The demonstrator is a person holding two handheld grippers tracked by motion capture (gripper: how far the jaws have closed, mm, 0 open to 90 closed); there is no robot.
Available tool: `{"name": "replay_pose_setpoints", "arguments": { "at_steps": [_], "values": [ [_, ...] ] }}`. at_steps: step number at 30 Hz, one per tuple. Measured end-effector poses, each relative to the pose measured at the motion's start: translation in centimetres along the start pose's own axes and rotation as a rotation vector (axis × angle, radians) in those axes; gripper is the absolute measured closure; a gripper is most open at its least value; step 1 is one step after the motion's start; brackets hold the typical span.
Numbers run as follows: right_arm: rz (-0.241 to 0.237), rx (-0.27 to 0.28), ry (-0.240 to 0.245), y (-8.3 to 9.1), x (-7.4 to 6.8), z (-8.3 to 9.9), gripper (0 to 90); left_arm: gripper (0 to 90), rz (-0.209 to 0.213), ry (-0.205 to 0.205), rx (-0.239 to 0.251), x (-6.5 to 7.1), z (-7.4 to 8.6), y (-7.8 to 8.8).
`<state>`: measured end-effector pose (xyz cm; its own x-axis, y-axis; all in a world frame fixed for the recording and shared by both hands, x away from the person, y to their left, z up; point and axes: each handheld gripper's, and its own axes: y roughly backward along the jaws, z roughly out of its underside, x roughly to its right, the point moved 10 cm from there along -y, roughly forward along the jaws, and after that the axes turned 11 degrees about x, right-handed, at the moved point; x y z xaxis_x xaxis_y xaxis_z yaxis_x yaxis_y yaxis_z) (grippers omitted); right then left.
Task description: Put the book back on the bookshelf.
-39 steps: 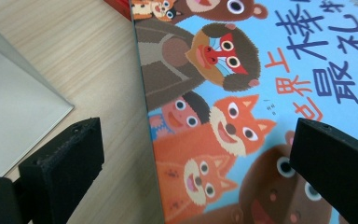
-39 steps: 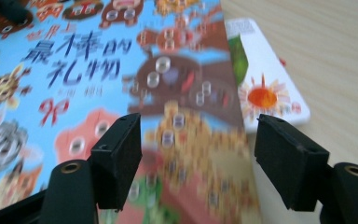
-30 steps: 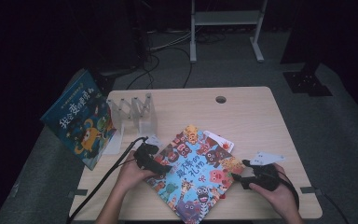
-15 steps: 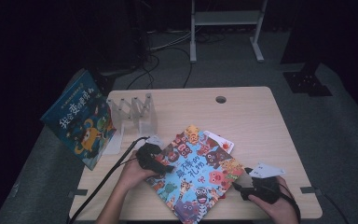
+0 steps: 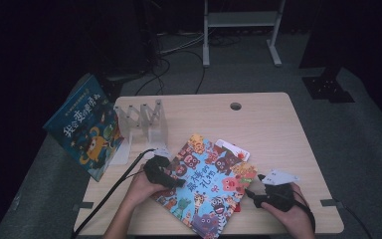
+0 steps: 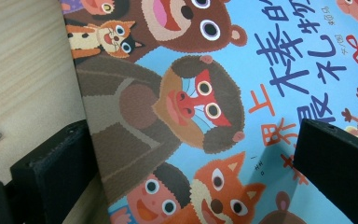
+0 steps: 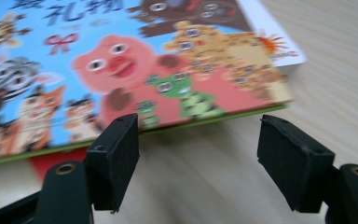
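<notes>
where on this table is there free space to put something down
The far right of the table, from the round cable hole across to the right edge, is bare. So is the strip along the far edge behind the clear rack. The near middle is crowded: the colourful animal book lies over a thinner white one, with the left tool and right tool at its sides.

from my remote seat i see the picture book (image 5: 206,186) with a smooth, glossy printed card cover on a counter (image 5: 268,129) of pale, matt wood grain; the right hand-held gripper (image 7: 200,163) shows matt black, foam-like pads; the rack (image 5: 142,119) looks clear plastic.
</notes>
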<state>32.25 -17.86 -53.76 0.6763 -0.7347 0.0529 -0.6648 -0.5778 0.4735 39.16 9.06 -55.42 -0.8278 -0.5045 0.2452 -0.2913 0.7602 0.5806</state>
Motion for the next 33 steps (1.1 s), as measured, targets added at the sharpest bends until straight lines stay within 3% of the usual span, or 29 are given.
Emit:
{"name": "replay_pose_setpoints", "arguments": {
  "at_steps": [3, 4, 8, 17, 24, 26, 29, 33],
  "values": [
    [-0.032, 0.006, 0.009, 0.2, -1.2, 0.1, 28.5, 0.0, -0.001, -0.005, 0.001, 0.0, 0.0, 0.0],
    [-0.058, 0.013, 0.022, 0.4, -2.2, 0.0, 28.9, 0.0, 0.001, -0.012, -0.002, 0.0, 0.0, 0.0],
    [-0.093, 0.009, 0.050, 0.2, -3.6, 0.0, 29.6, 0.0, 0.010, -0.016, 0.002, 0.0, 0.1, 0.0],
    [-0.103, 0.010, 0.053, -0.7, -4.1, -0.1, 28.5, 0.0, 0.023, 0.013, 0.003, -0.4, 0.5, 0.4],
    [-0.104, 0.019, 0.062, -1.5, -4.8, -0.5, 28.3, 0.0, -0.010, 0.038, -0.017, -1.2, 0.5, 1.0],
    [-0.104, 0.024, 0.058, -1.7, -4.9, -0.6, 28.3, 0.0, -0.008, 0.056, -0.006, -1.3, 0.4, 1.3],
    [-0.096, 0.026, 0.067, -2.0, -5.0, -0.7, 28.3, 2.3, 0.009, 0.088, 0.053, -1.5, -0.4, 2.2],
    [-0.088, 0.021, 0.069, -2.2, -5.0, -0.7, 28.2, 3.7, 0.022, 0.074, 0.089, -1.2, -1.4, 3.1]
  ]
}}
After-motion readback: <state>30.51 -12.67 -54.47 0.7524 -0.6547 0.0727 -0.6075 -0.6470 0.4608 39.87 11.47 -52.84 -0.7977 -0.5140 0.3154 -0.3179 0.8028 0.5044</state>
